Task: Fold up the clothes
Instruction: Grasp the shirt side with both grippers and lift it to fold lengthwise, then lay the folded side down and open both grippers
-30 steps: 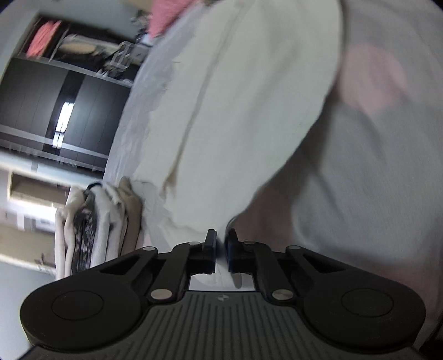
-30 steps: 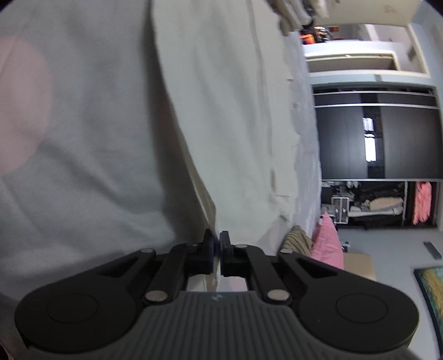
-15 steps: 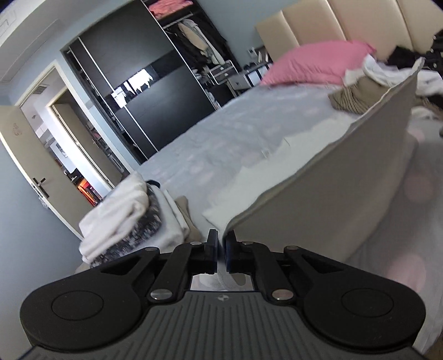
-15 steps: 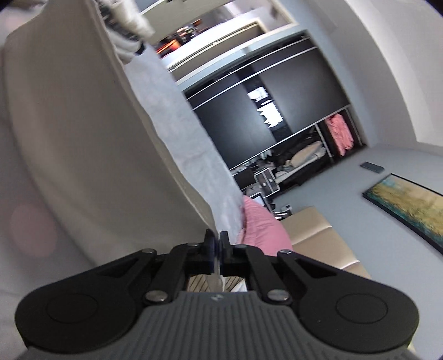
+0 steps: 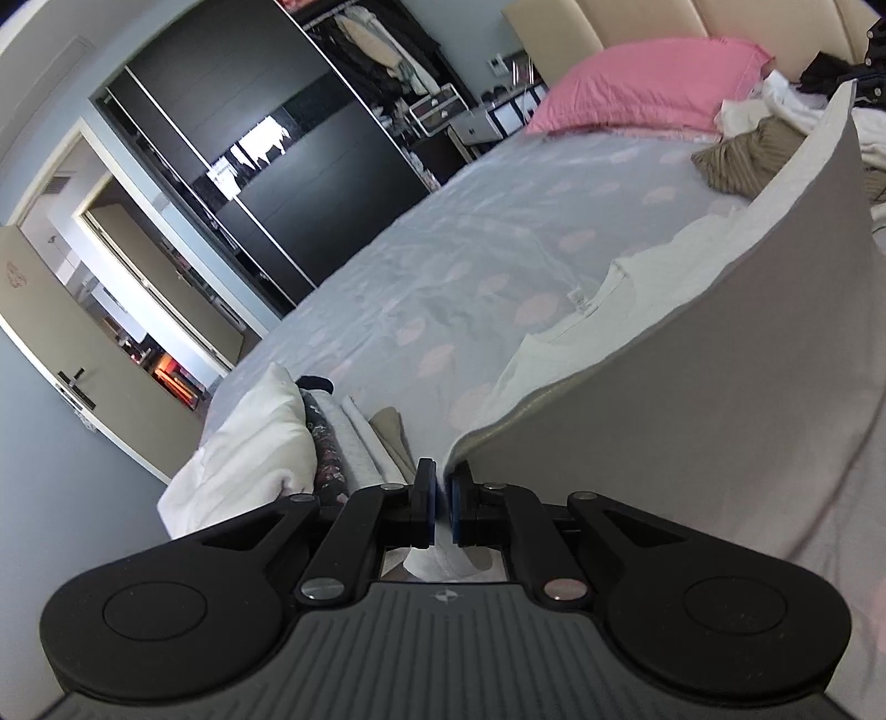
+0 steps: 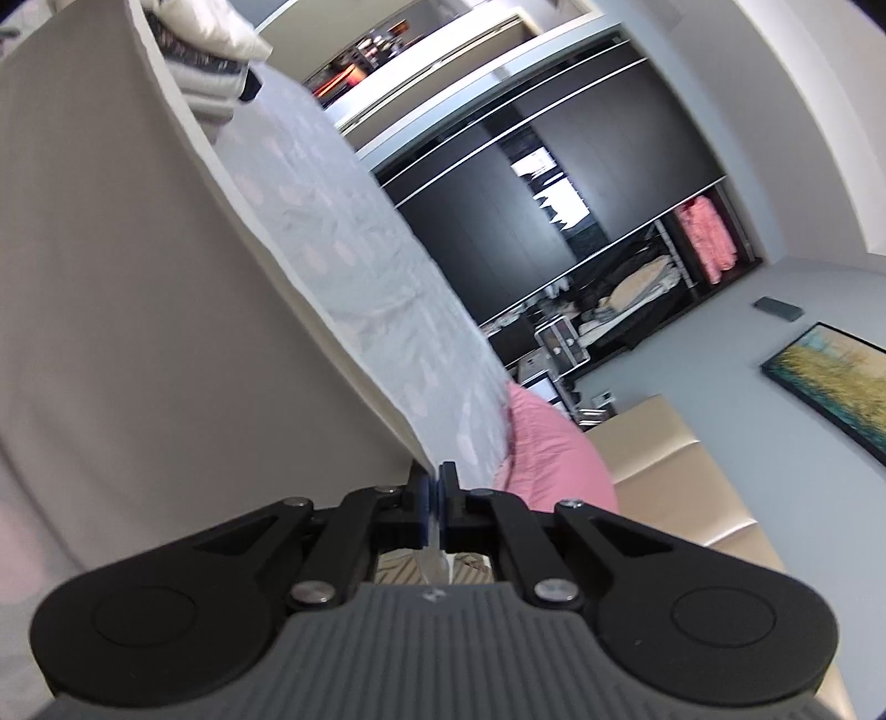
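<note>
Each wrist camera looked forward past its own fingers from close behind the lifted cream garment (image 5: 720,354), both sharing the bed (image 6: 354,266) and dark wardrobe (image 5: 288,166).

R tongs (image 6: 432,501) clamped on cream garment (image 6: 138,288) edge, lifted over bed (image 6: 354,266).

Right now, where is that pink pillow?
The pink pillow lies at the bed's head against the beige headboard, upper right in the left view, beside a clothes heap.
</note>
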`<state>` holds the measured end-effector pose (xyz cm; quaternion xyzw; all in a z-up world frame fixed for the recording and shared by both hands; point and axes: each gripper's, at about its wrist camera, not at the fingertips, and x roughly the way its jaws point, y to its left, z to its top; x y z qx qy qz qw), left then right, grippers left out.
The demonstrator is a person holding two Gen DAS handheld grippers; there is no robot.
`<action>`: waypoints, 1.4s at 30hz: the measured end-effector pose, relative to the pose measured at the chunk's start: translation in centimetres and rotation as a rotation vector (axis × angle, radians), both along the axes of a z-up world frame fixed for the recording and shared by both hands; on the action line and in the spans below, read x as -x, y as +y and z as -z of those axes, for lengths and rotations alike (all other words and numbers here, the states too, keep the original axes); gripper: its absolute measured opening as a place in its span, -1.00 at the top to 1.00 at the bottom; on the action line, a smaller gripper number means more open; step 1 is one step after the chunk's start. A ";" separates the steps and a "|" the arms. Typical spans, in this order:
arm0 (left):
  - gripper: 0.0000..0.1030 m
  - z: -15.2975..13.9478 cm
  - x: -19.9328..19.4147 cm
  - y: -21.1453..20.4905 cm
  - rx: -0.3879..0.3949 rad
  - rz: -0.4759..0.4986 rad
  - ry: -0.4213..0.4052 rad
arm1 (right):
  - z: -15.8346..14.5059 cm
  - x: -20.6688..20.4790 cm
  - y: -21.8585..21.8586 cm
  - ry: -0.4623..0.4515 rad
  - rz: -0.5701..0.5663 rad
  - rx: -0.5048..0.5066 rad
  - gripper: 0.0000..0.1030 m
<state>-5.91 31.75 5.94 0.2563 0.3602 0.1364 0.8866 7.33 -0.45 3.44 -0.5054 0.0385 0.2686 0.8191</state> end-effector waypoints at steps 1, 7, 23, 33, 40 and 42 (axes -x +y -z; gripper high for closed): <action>0.93 0.3 -1.1 0.5 -0.001 -0.005 0.010 | 0.2 -1.0 0.7 0.006 0.002 0.005 0.94; 0.94 1.7 -7.3 3.8 0.007 -0.023 0.056 | 0.9 -7.2 5.2 0.062 0.025 0.007 0.94; 0.94 12.5 -23.4 12.8 0.162 -0.133 0.231 | 10.8 -23.9 17.3 0.281 0.120 0.081 0.94; 0.80 16.5 -25.3 14.0 0.214 -0.166 0.231 | 16.4 -28.0 18.9 0.452 0.171 0.034 0.93; 0.48 15.1 -25.6 15.1 0.232 -0.249 0.154 | 15.1 -31.1 17.5 0.546 0.296 -0.167 0.21; 0.34 14.0 -25.1 15.4 0.239 -0.265 0.126 | 13.9 -32.2 16.0 0.600 0.355 -0.263 0.20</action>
